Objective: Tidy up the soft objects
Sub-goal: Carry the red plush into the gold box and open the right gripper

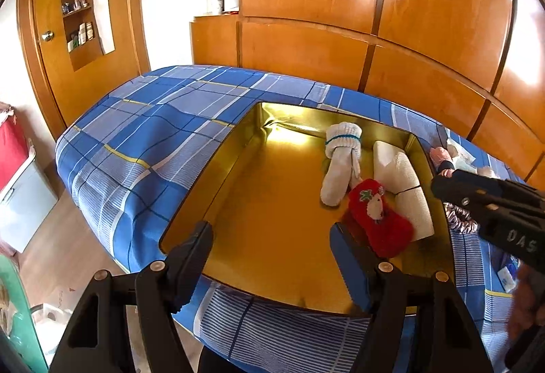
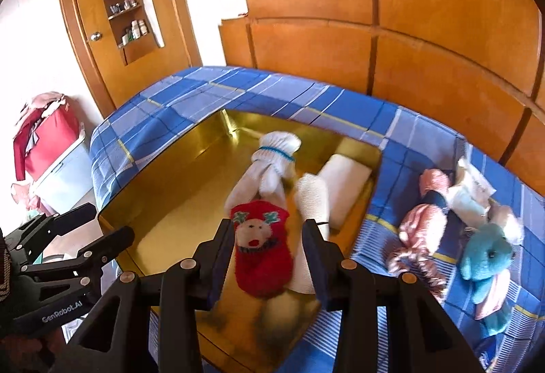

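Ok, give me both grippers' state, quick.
Left gripper: open, empty, over the gold metal tin.
Right gripper: open, fuzzy red reindeer sock beneath, not gripped.

Left half of gold tin (image 1: pixel 218 175) bare, open from above. Right side blocked: white sock bundle (image 1: pixel 340 162), red sock (image 1: pixel 378 220), white rolls (image 1: pixel 398 168). Bed (image 1: pixel 143 121) left of tin clear; soft-toy heap (image 2: pixel 470 220) crowds right.

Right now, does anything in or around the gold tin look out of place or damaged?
The gold tin looks dented at its far corner, where the metal is creased. Inside, the red sock lies askew, overlapping the white socks. Several soft things, including a teal plush toy, are unsorted on the bed beside the tin.
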A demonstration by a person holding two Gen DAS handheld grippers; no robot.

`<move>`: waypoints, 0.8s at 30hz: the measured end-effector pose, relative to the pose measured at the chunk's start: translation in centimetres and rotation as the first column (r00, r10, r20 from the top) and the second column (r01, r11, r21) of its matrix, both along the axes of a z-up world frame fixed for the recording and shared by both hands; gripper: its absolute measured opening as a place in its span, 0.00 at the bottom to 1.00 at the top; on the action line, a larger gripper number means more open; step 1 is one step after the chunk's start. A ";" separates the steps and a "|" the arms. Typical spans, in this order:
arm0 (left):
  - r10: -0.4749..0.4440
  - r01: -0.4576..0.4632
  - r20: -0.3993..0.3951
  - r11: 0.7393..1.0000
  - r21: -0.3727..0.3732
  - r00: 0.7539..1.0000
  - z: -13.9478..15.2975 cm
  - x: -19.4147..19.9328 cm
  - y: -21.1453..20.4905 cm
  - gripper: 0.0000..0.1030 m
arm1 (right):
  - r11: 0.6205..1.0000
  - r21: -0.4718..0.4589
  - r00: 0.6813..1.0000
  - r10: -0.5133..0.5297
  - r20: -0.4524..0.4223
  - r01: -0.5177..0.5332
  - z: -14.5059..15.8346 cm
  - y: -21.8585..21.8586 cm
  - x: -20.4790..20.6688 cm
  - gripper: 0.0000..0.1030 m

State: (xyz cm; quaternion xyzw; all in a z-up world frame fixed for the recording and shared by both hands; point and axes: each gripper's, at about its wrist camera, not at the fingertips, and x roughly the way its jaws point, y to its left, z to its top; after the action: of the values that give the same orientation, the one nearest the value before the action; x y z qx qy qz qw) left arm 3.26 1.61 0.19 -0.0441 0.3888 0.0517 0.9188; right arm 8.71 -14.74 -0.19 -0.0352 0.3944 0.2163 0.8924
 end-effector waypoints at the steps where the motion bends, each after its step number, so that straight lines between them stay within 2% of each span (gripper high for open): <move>1: -0.008 0.008 0.001 1.000 0.001 1.000 0.1 0.0 -0.2 0.69 | 1.000 0.001 1.000 -0.007 0.007 0.007 0.2 -0.4 -0.1 0.40; 14: -0.098 0.097 0.009 0.994 0.043 0.995 1.2 0.9 -3.8 0.69 | 0.985 0.003 0.982 -0.175 0.071 0.175 2.7 -9.8 -0.9 0.40; 20: -0.148 0.147 0.007 0.987 0.067 0.989 1.5 1.4 -6.2 0.69 | 0.959 -0.011 0.955 -0.281 0.091 0.284 2.9 -15.6 -1.1 0.40; 24: -0.187 0.186 0.003 0.979 0.081 0.982 1.5 1.6 -7.9 0.69 | 0.931 -0.003 0.927 -0.362 0.098 0.364 2.8 -19.7 -1.4 0.40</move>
State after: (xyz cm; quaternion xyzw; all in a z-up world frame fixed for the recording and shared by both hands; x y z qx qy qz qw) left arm 4.83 -6.33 1.74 0.0293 0.3838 -0.0194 0.9228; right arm 7.29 -34.40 2.59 0.0188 0.3529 0.0413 0.9345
